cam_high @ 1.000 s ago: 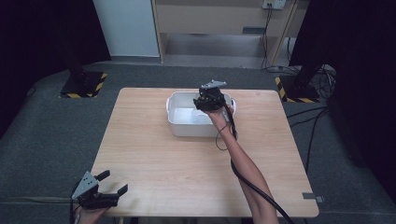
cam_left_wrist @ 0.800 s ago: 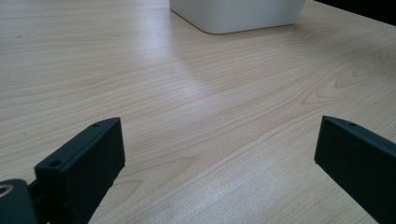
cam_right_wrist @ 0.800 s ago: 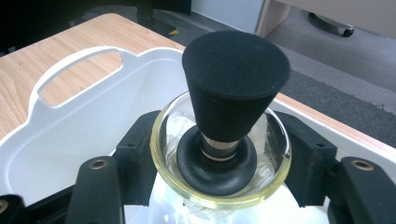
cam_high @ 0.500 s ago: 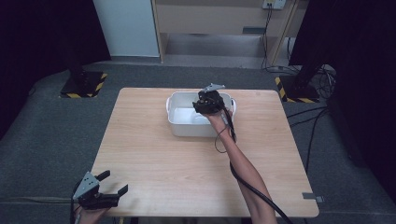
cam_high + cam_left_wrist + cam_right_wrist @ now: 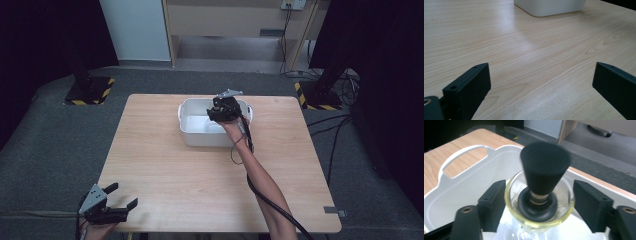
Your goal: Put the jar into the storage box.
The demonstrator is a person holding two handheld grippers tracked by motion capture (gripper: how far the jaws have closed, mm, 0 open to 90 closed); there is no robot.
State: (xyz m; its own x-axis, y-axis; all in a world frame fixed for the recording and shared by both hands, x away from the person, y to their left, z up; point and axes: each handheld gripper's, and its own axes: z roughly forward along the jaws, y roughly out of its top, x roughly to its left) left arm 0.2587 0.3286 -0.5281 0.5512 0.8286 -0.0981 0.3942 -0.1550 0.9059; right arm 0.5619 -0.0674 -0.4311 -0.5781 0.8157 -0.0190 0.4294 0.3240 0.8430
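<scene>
A small glass lid (image 5: 539,216) with a yellowish rim and a black knob (image 5: 545,167) sits between my right gripper's (image 5: 539,203) jaws, knob towards the camera. Both jaws press against its rim, so the gripper is shut on it. The lid hangs over the inside of a white plastic tub (image 5: 466,182) with cut-out handles. From above, that tub (image 5: 195,135) stands at the table's far middle, with the right gripper (image 5: 223,108) over its right half. My left gripper (image 5: 119,209) rests open at the front left corner, low over bare wood (image 5: 541,82), nothing between its jaws.
The wooden table (image 5: 165,170) stretches wide between the tub and the left gripper. The tub's near corner (image 5: 549,7) shows far ahead in the left gripper view. The person's right forearm (image 5: 255,175) and a black cable cross the table's right half. Grey floor surrounds the table.
The right gripper has dropped slightly lower into the tub's right half. The left gripper has barely moved.
</scene>
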